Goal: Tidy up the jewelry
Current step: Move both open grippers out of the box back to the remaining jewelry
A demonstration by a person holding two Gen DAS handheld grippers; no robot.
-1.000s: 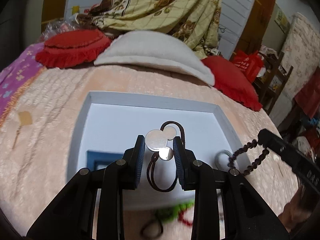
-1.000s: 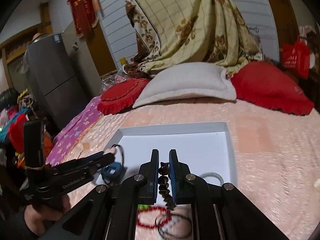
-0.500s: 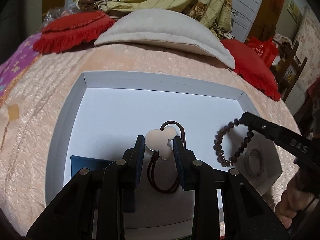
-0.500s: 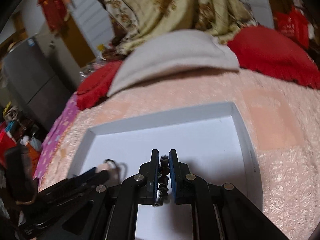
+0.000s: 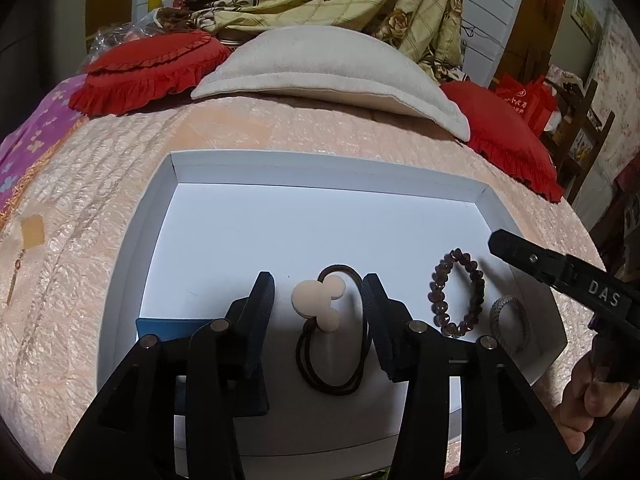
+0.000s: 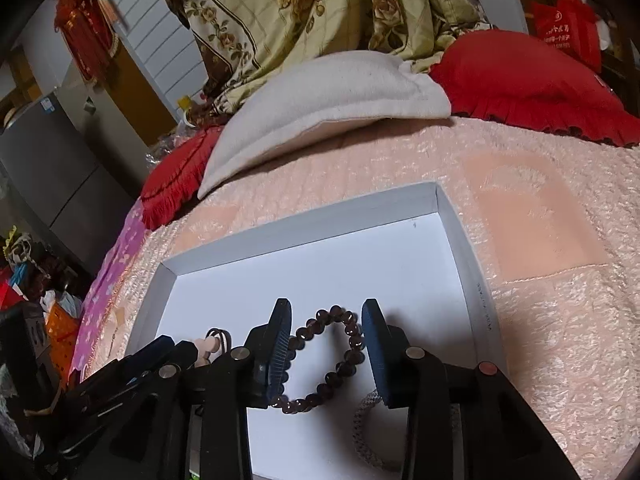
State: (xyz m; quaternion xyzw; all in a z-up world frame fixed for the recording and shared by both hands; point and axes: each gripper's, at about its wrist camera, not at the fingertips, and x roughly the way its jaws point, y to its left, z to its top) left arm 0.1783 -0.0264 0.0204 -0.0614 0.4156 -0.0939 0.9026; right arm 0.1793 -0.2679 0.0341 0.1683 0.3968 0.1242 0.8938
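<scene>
1. Left gripper (image 5: pixel 318 308): jaws have just been opening and stand apart around the hair tie (image 5: pixel 332 344), a dark elastic loop with a matte, mouse-head-shaped charm, lying free in the white tray (image 5: pixel 320 172).
2. Right gripper (image 6: pixel 326 340): jaws likewise parted, released around the beaded bracelet (image 6: pixel 324 360) of glossy round beads.
3. Left view alone shows the braided grey ring (image 5: pixel 510 324) whole, near right corner.
4. Tray rests on a textured peach bedspread (image 6: pixel 560 320).

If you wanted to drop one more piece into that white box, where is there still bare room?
The far half of the white box is bare, from the back wall down to the hair tie. The near edge is crowded: blue item, hair tie, bead bracelet and grey band in a row, with the left gripper and right gripper open over them.
</scene>
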